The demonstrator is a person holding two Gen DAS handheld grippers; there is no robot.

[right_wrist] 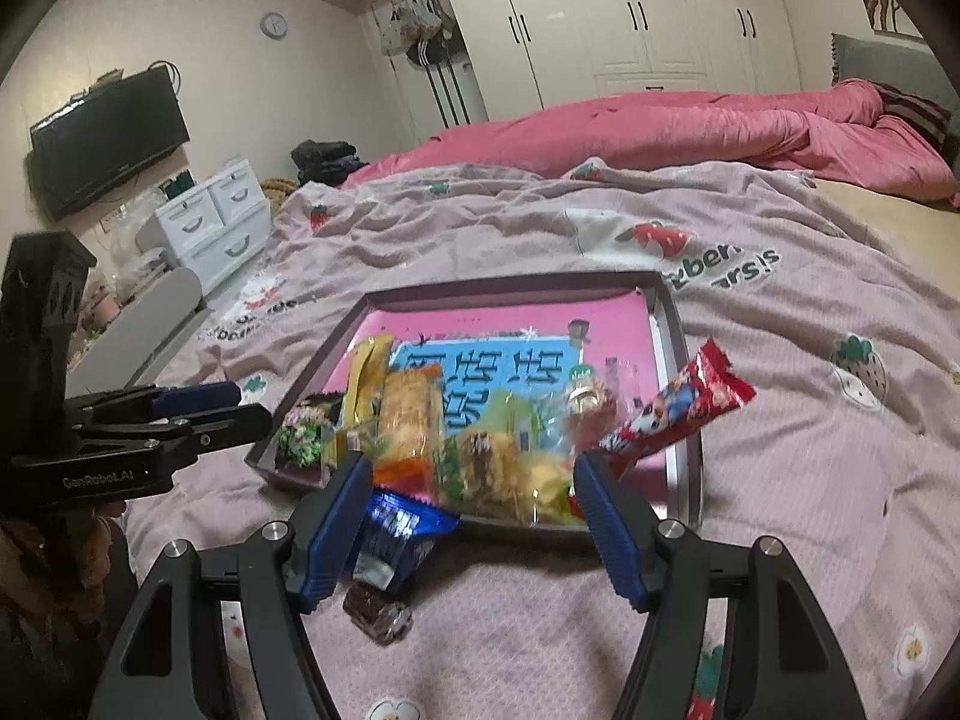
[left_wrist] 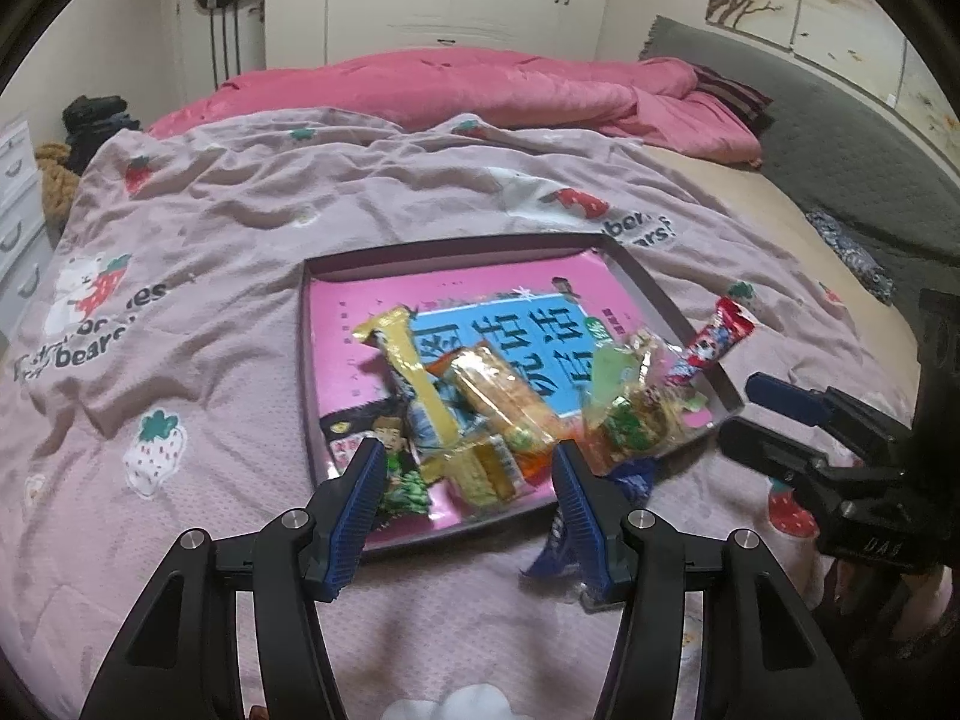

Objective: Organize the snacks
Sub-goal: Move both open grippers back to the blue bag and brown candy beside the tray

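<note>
A shallow pink-lined box tray lies on the bed and holds a heap of snack packets. A red wrapped bar leans over the tray's right rim. A blue packet and a dark wrapped sweet lie on the bedspread just outside the near rim. My left gripper is open and empty over the near rim. My right gripper is open and empty above the near rim, also seen from the left wrist.
The tray sits on a pink strawberry-print bedspread. A rumpled pink quilt lies behind. White drawers and a wall TV stand at the left. White wardrobes line the back wall.
</note>
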